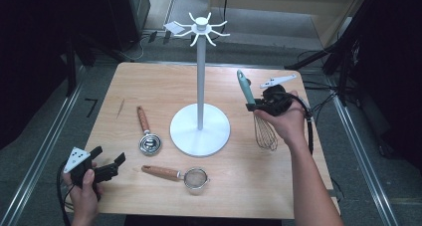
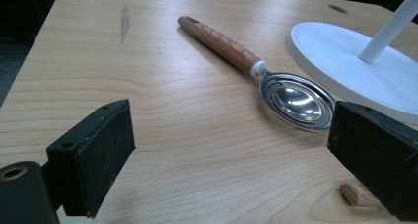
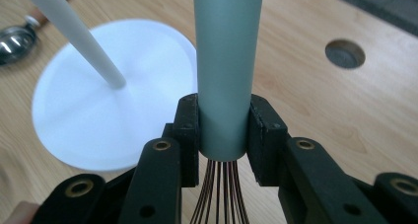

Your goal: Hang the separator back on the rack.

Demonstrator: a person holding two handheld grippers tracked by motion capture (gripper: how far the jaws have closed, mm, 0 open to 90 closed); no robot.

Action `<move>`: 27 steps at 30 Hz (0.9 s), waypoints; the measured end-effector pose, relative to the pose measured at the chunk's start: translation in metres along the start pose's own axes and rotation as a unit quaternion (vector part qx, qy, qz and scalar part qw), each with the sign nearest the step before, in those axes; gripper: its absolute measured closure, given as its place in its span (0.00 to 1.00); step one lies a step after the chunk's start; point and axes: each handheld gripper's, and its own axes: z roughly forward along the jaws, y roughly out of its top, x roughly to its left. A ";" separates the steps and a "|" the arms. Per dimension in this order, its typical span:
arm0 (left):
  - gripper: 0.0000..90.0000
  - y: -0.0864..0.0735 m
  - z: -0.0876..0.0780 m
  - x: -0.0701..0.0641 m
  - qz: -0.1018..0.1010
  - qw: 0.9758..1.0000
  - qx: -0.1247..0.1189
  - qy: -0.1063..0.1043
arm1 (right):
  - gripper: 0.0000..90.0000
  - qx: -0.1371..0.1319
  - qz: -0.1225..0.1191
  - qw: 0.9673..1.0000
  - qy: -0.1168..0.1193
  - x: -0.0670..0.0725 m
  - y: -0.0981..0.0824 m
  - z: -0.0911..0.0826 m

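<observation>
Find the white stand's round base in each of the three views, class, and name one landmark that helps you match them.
High view: the base lies at the middle of the table.
Left gripper view: it sits at the upper right edge.
Right gripper view: it lies left of centre, behind the whisk.
Shared landmark: the white pole that rises from the base.

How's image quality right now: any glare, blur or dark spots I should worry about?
High view: table evenly lit, surroundings dark, picture slightly soft. Left gripper view: sharp, bright reflections on the metal spoon bowl. Right gripper view: whisk handle close and a little soft between the right gripper pads; white stand base nearly washed out.
</observation>
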 end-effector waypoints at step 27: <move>0.05 0.000 0.000 -0.001 0.001 1.000 0.000 0.001 | 0.79 -0.200 0.002 0.980 0.021 0.068 -0.004 -0.036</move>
